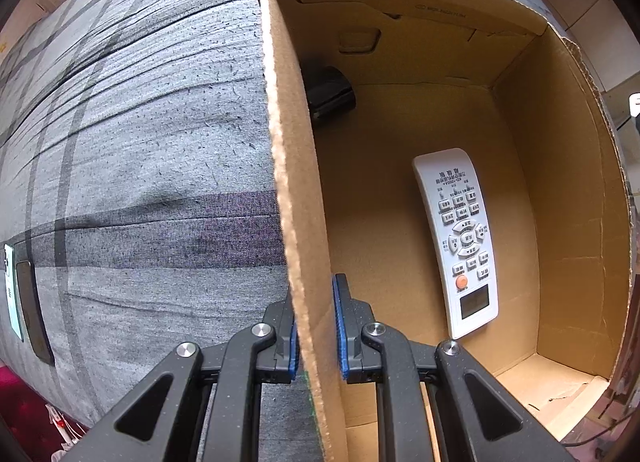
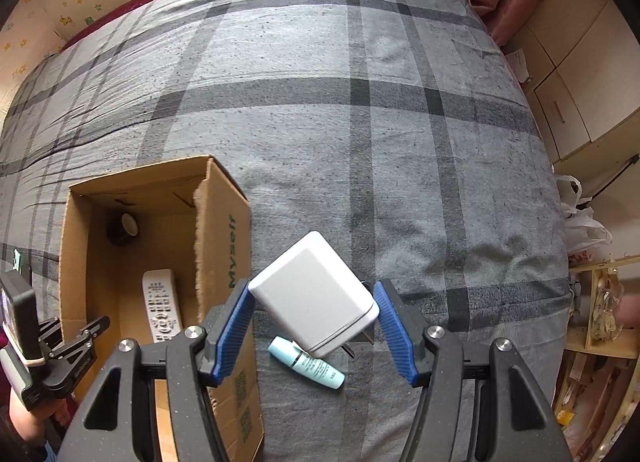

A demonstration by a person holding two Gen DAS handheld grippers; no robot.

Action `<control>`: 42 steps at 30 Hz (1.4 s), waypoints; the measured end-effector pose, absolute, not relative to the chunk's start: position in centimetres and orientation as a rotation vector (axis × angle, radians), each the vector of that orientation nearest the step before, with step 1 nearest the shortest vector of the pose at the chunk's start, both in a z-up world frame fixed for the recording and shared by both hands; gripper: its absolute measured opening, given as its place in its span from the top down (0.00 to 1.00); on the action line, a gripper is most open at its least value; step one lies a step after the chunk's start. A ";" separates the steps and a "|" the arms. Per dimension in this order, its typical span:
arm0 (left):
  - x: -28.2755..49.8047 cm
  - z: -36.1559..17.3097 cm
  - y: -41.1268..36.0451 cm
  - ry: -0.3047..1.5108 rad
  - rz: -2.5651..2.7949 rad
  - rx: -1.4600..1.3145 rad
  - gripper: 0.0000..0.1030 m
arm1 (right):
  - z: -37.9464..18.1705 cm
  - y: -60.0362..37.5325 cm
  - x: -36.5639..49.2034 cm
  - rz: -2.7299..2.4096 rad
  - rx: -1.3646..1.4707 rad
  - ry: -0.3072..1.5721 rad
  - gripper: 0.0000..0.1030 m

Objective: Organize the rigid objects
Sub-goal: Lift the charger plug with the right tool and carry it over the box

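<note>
My left gripper is shut on the near side wall of an open cardboard box, one blue pad on each face. A white remote lies on the box floor, and a black round object sits in the far corner. In the right wrist view my right gripper is shut on a white plug adapter, held tilted above the bed with its prongs toward me. Below it a light blue tube lies on the sheet. The box, remote and left gripper are at the left.
The box rests on a bed with a grey plaid sheet. A dark flat slab lies on the sheet at the far left. Cabinets, plastic bags and a wooden shelf stand beyond the bed's right edge.
</note>
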State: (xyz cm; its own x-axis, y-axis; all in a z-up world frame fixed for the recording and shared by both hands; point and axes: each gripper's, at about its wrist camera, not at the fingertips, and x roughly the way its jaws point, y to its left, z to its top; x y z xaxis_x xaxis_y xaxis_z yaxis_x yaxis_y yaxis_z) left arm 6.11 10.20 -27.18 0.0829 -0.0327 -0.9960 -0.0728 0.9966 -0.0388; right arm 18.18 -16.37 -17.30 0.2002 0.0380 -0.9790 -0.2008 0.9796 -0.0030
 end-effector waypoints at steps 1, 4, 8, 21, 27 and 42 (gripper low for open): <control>6.1 -27.2 10.2 1.488 0.031 -0.086 0.86 | -17.0 -16.1 18.0 0.171 -0.141 1.359 0.36; 6.1 -27.1 10.1 1.487 0.030 -0.084 0.86 | -16.2 -15.1 17.5 0.183 -0.146 1.355 0.36; 6.1 -27.2 10.0 1.488 0.026 -0.088 0.86 | -15.4 -13.6 16.7 0.207 -0.167 1.351 0.36; 6.1 -27.0 10.7 1.483 0.021 -0.102 0.85 | -15.8 -7.0 14.6 0.307 -0.221 1.364 0.36; 5.9 -27.0 11.2 1.480 0.019 -0.114 0.85 | -16.9 -4.2 14.1 0.346 -0.249 1.377 0.36; 5.4 -27.0 12.5 1.472 0.016 -0.131 0.85 | -22.0 -0.2 14.7 0.380 -0.314 1.426 0.36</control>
State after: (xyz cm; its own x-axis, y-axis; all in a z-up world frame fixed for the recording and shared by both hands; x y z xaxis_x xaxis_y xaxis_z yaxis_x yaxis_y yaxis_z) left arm 5.37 12.46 -26.95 0.1002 -0.0688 -0.9926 -0.0910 0.9928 -0.0781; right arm 14.67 -0.18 -22.00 0.1021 0.0667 -0.9925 -0.4359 0.8998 0.0156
